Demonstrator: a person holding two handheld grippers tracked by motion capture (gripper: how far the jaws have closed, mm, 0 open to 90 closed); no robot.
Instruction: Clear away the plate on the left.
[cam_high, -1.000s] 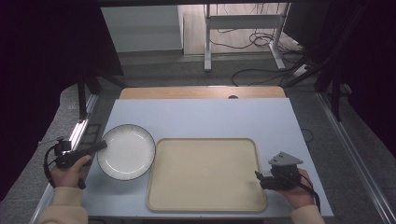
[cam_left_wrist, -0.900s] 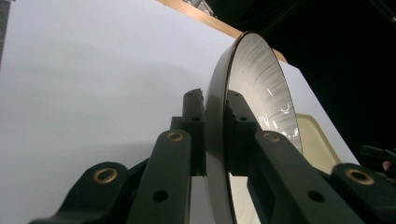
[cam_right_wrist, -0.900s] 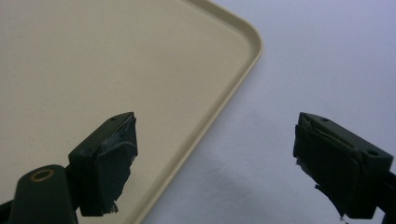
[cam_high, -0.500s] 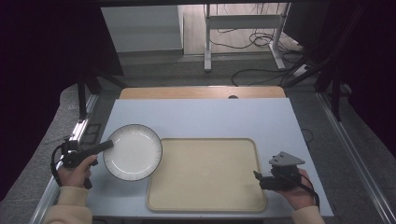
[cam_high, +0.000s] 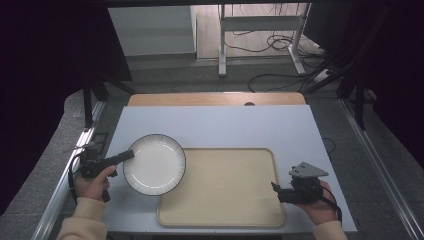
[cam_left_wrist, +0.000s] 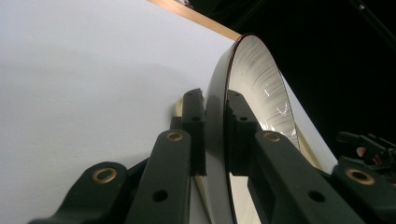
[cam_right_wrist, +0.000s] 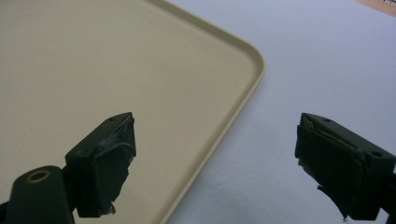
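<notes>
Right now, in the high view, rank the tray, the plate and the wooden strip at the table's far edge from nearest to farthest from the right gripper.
1. Tray: right beside the right gripper, at its right edge.
2. Plate: across the tray, overlapping its left corner.
3. Wooden strip: far edge of the table.

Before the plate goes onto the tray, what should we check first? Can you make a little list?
1. Grip: the left hand-held gripper has its jaws clamped on the rim of the plate. Ok.
2. Plate: nothing lies in it. Ok.
3. Landing spot: the tray has a bare beige floor, with room for the plate. Ok.
4. Path: the plate's right edge overlaps the tray's left rim in the high view; whether it clears the rim or touches it, cannot tell.
5. Other hand: the right hand-held gripper has open jaws, holds nothing, and sits at the tray's right edge, away from the plate. Ok.
</notes>
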